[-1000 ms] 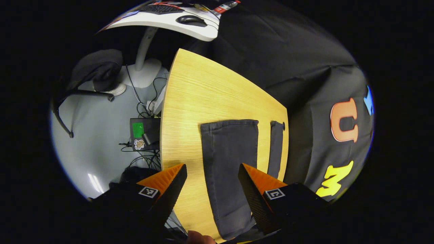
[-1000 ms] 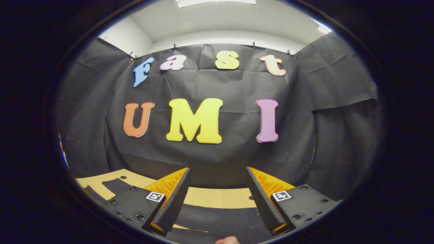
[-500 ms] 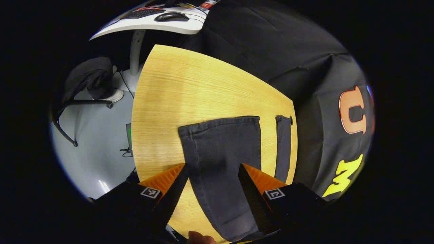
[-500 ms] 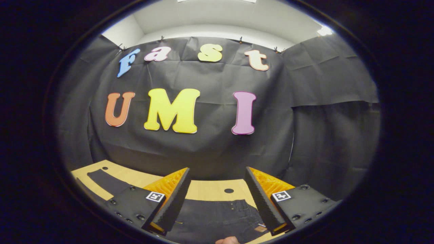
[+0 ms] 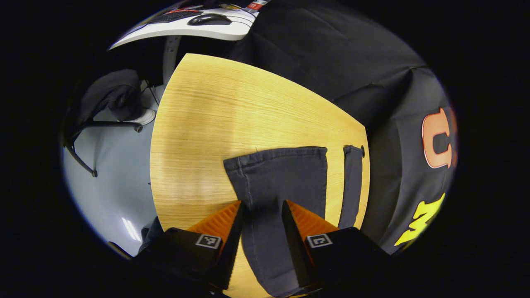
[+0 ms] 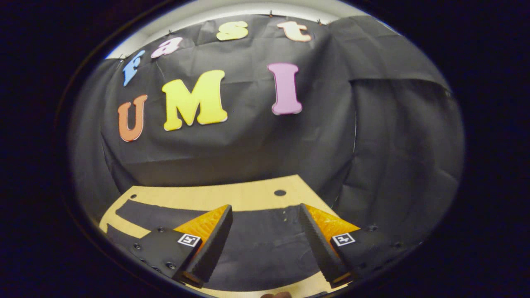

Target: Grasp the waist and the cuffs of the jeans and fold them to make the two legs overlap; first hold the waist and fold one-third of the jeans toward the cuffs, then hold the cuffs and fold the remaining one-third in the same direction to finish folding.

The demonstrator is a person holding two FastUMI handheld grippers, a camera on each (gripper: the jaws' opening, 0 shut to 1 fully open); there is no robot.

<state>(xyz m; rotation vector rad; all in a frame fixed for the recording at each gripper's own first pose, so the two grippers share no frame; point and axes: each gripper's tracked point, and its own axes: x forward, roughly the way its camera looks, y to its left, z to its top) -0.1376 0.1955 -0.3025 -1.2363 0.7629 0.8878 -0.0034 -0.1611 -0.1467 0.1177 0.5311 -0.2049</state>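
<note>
Dark jeans [image 5: 285, 178] lie flat on the wooden table [image 5: 215, 107], legs side by side. The near leg's cuff [image 5: 273, 155] and the far leg's cuff [image 5: 352, 150] point away from me. My left gripper [image 5: 261, 207] hovers over the near leg a little behind its cuff, its fingers narrowed but still apart, with cloth lying between them. In the right gripper view the jeans' waist end [image 6: 256, 244] spreads under my right gripper [image 6: 266, 209], which is open just above it. One leg [image 6: 140, 209] runs off to the left.
The table's left edge drops to a grey floor [image 5: 107, 174], where a dark office chair [image 5: 112, 93] stands. A white desk with a mouse [image 5: 209, 19] is behind it. Black booth cloth [image 6: 248, 140] hangs close behind the table, whose top has a small hole [image 6: 280, 193].
My left gripper's fingers have drawn closer together over the near leg. The right gripper has tipped down towards the waist, so more of the jeans and table shows.
</note>
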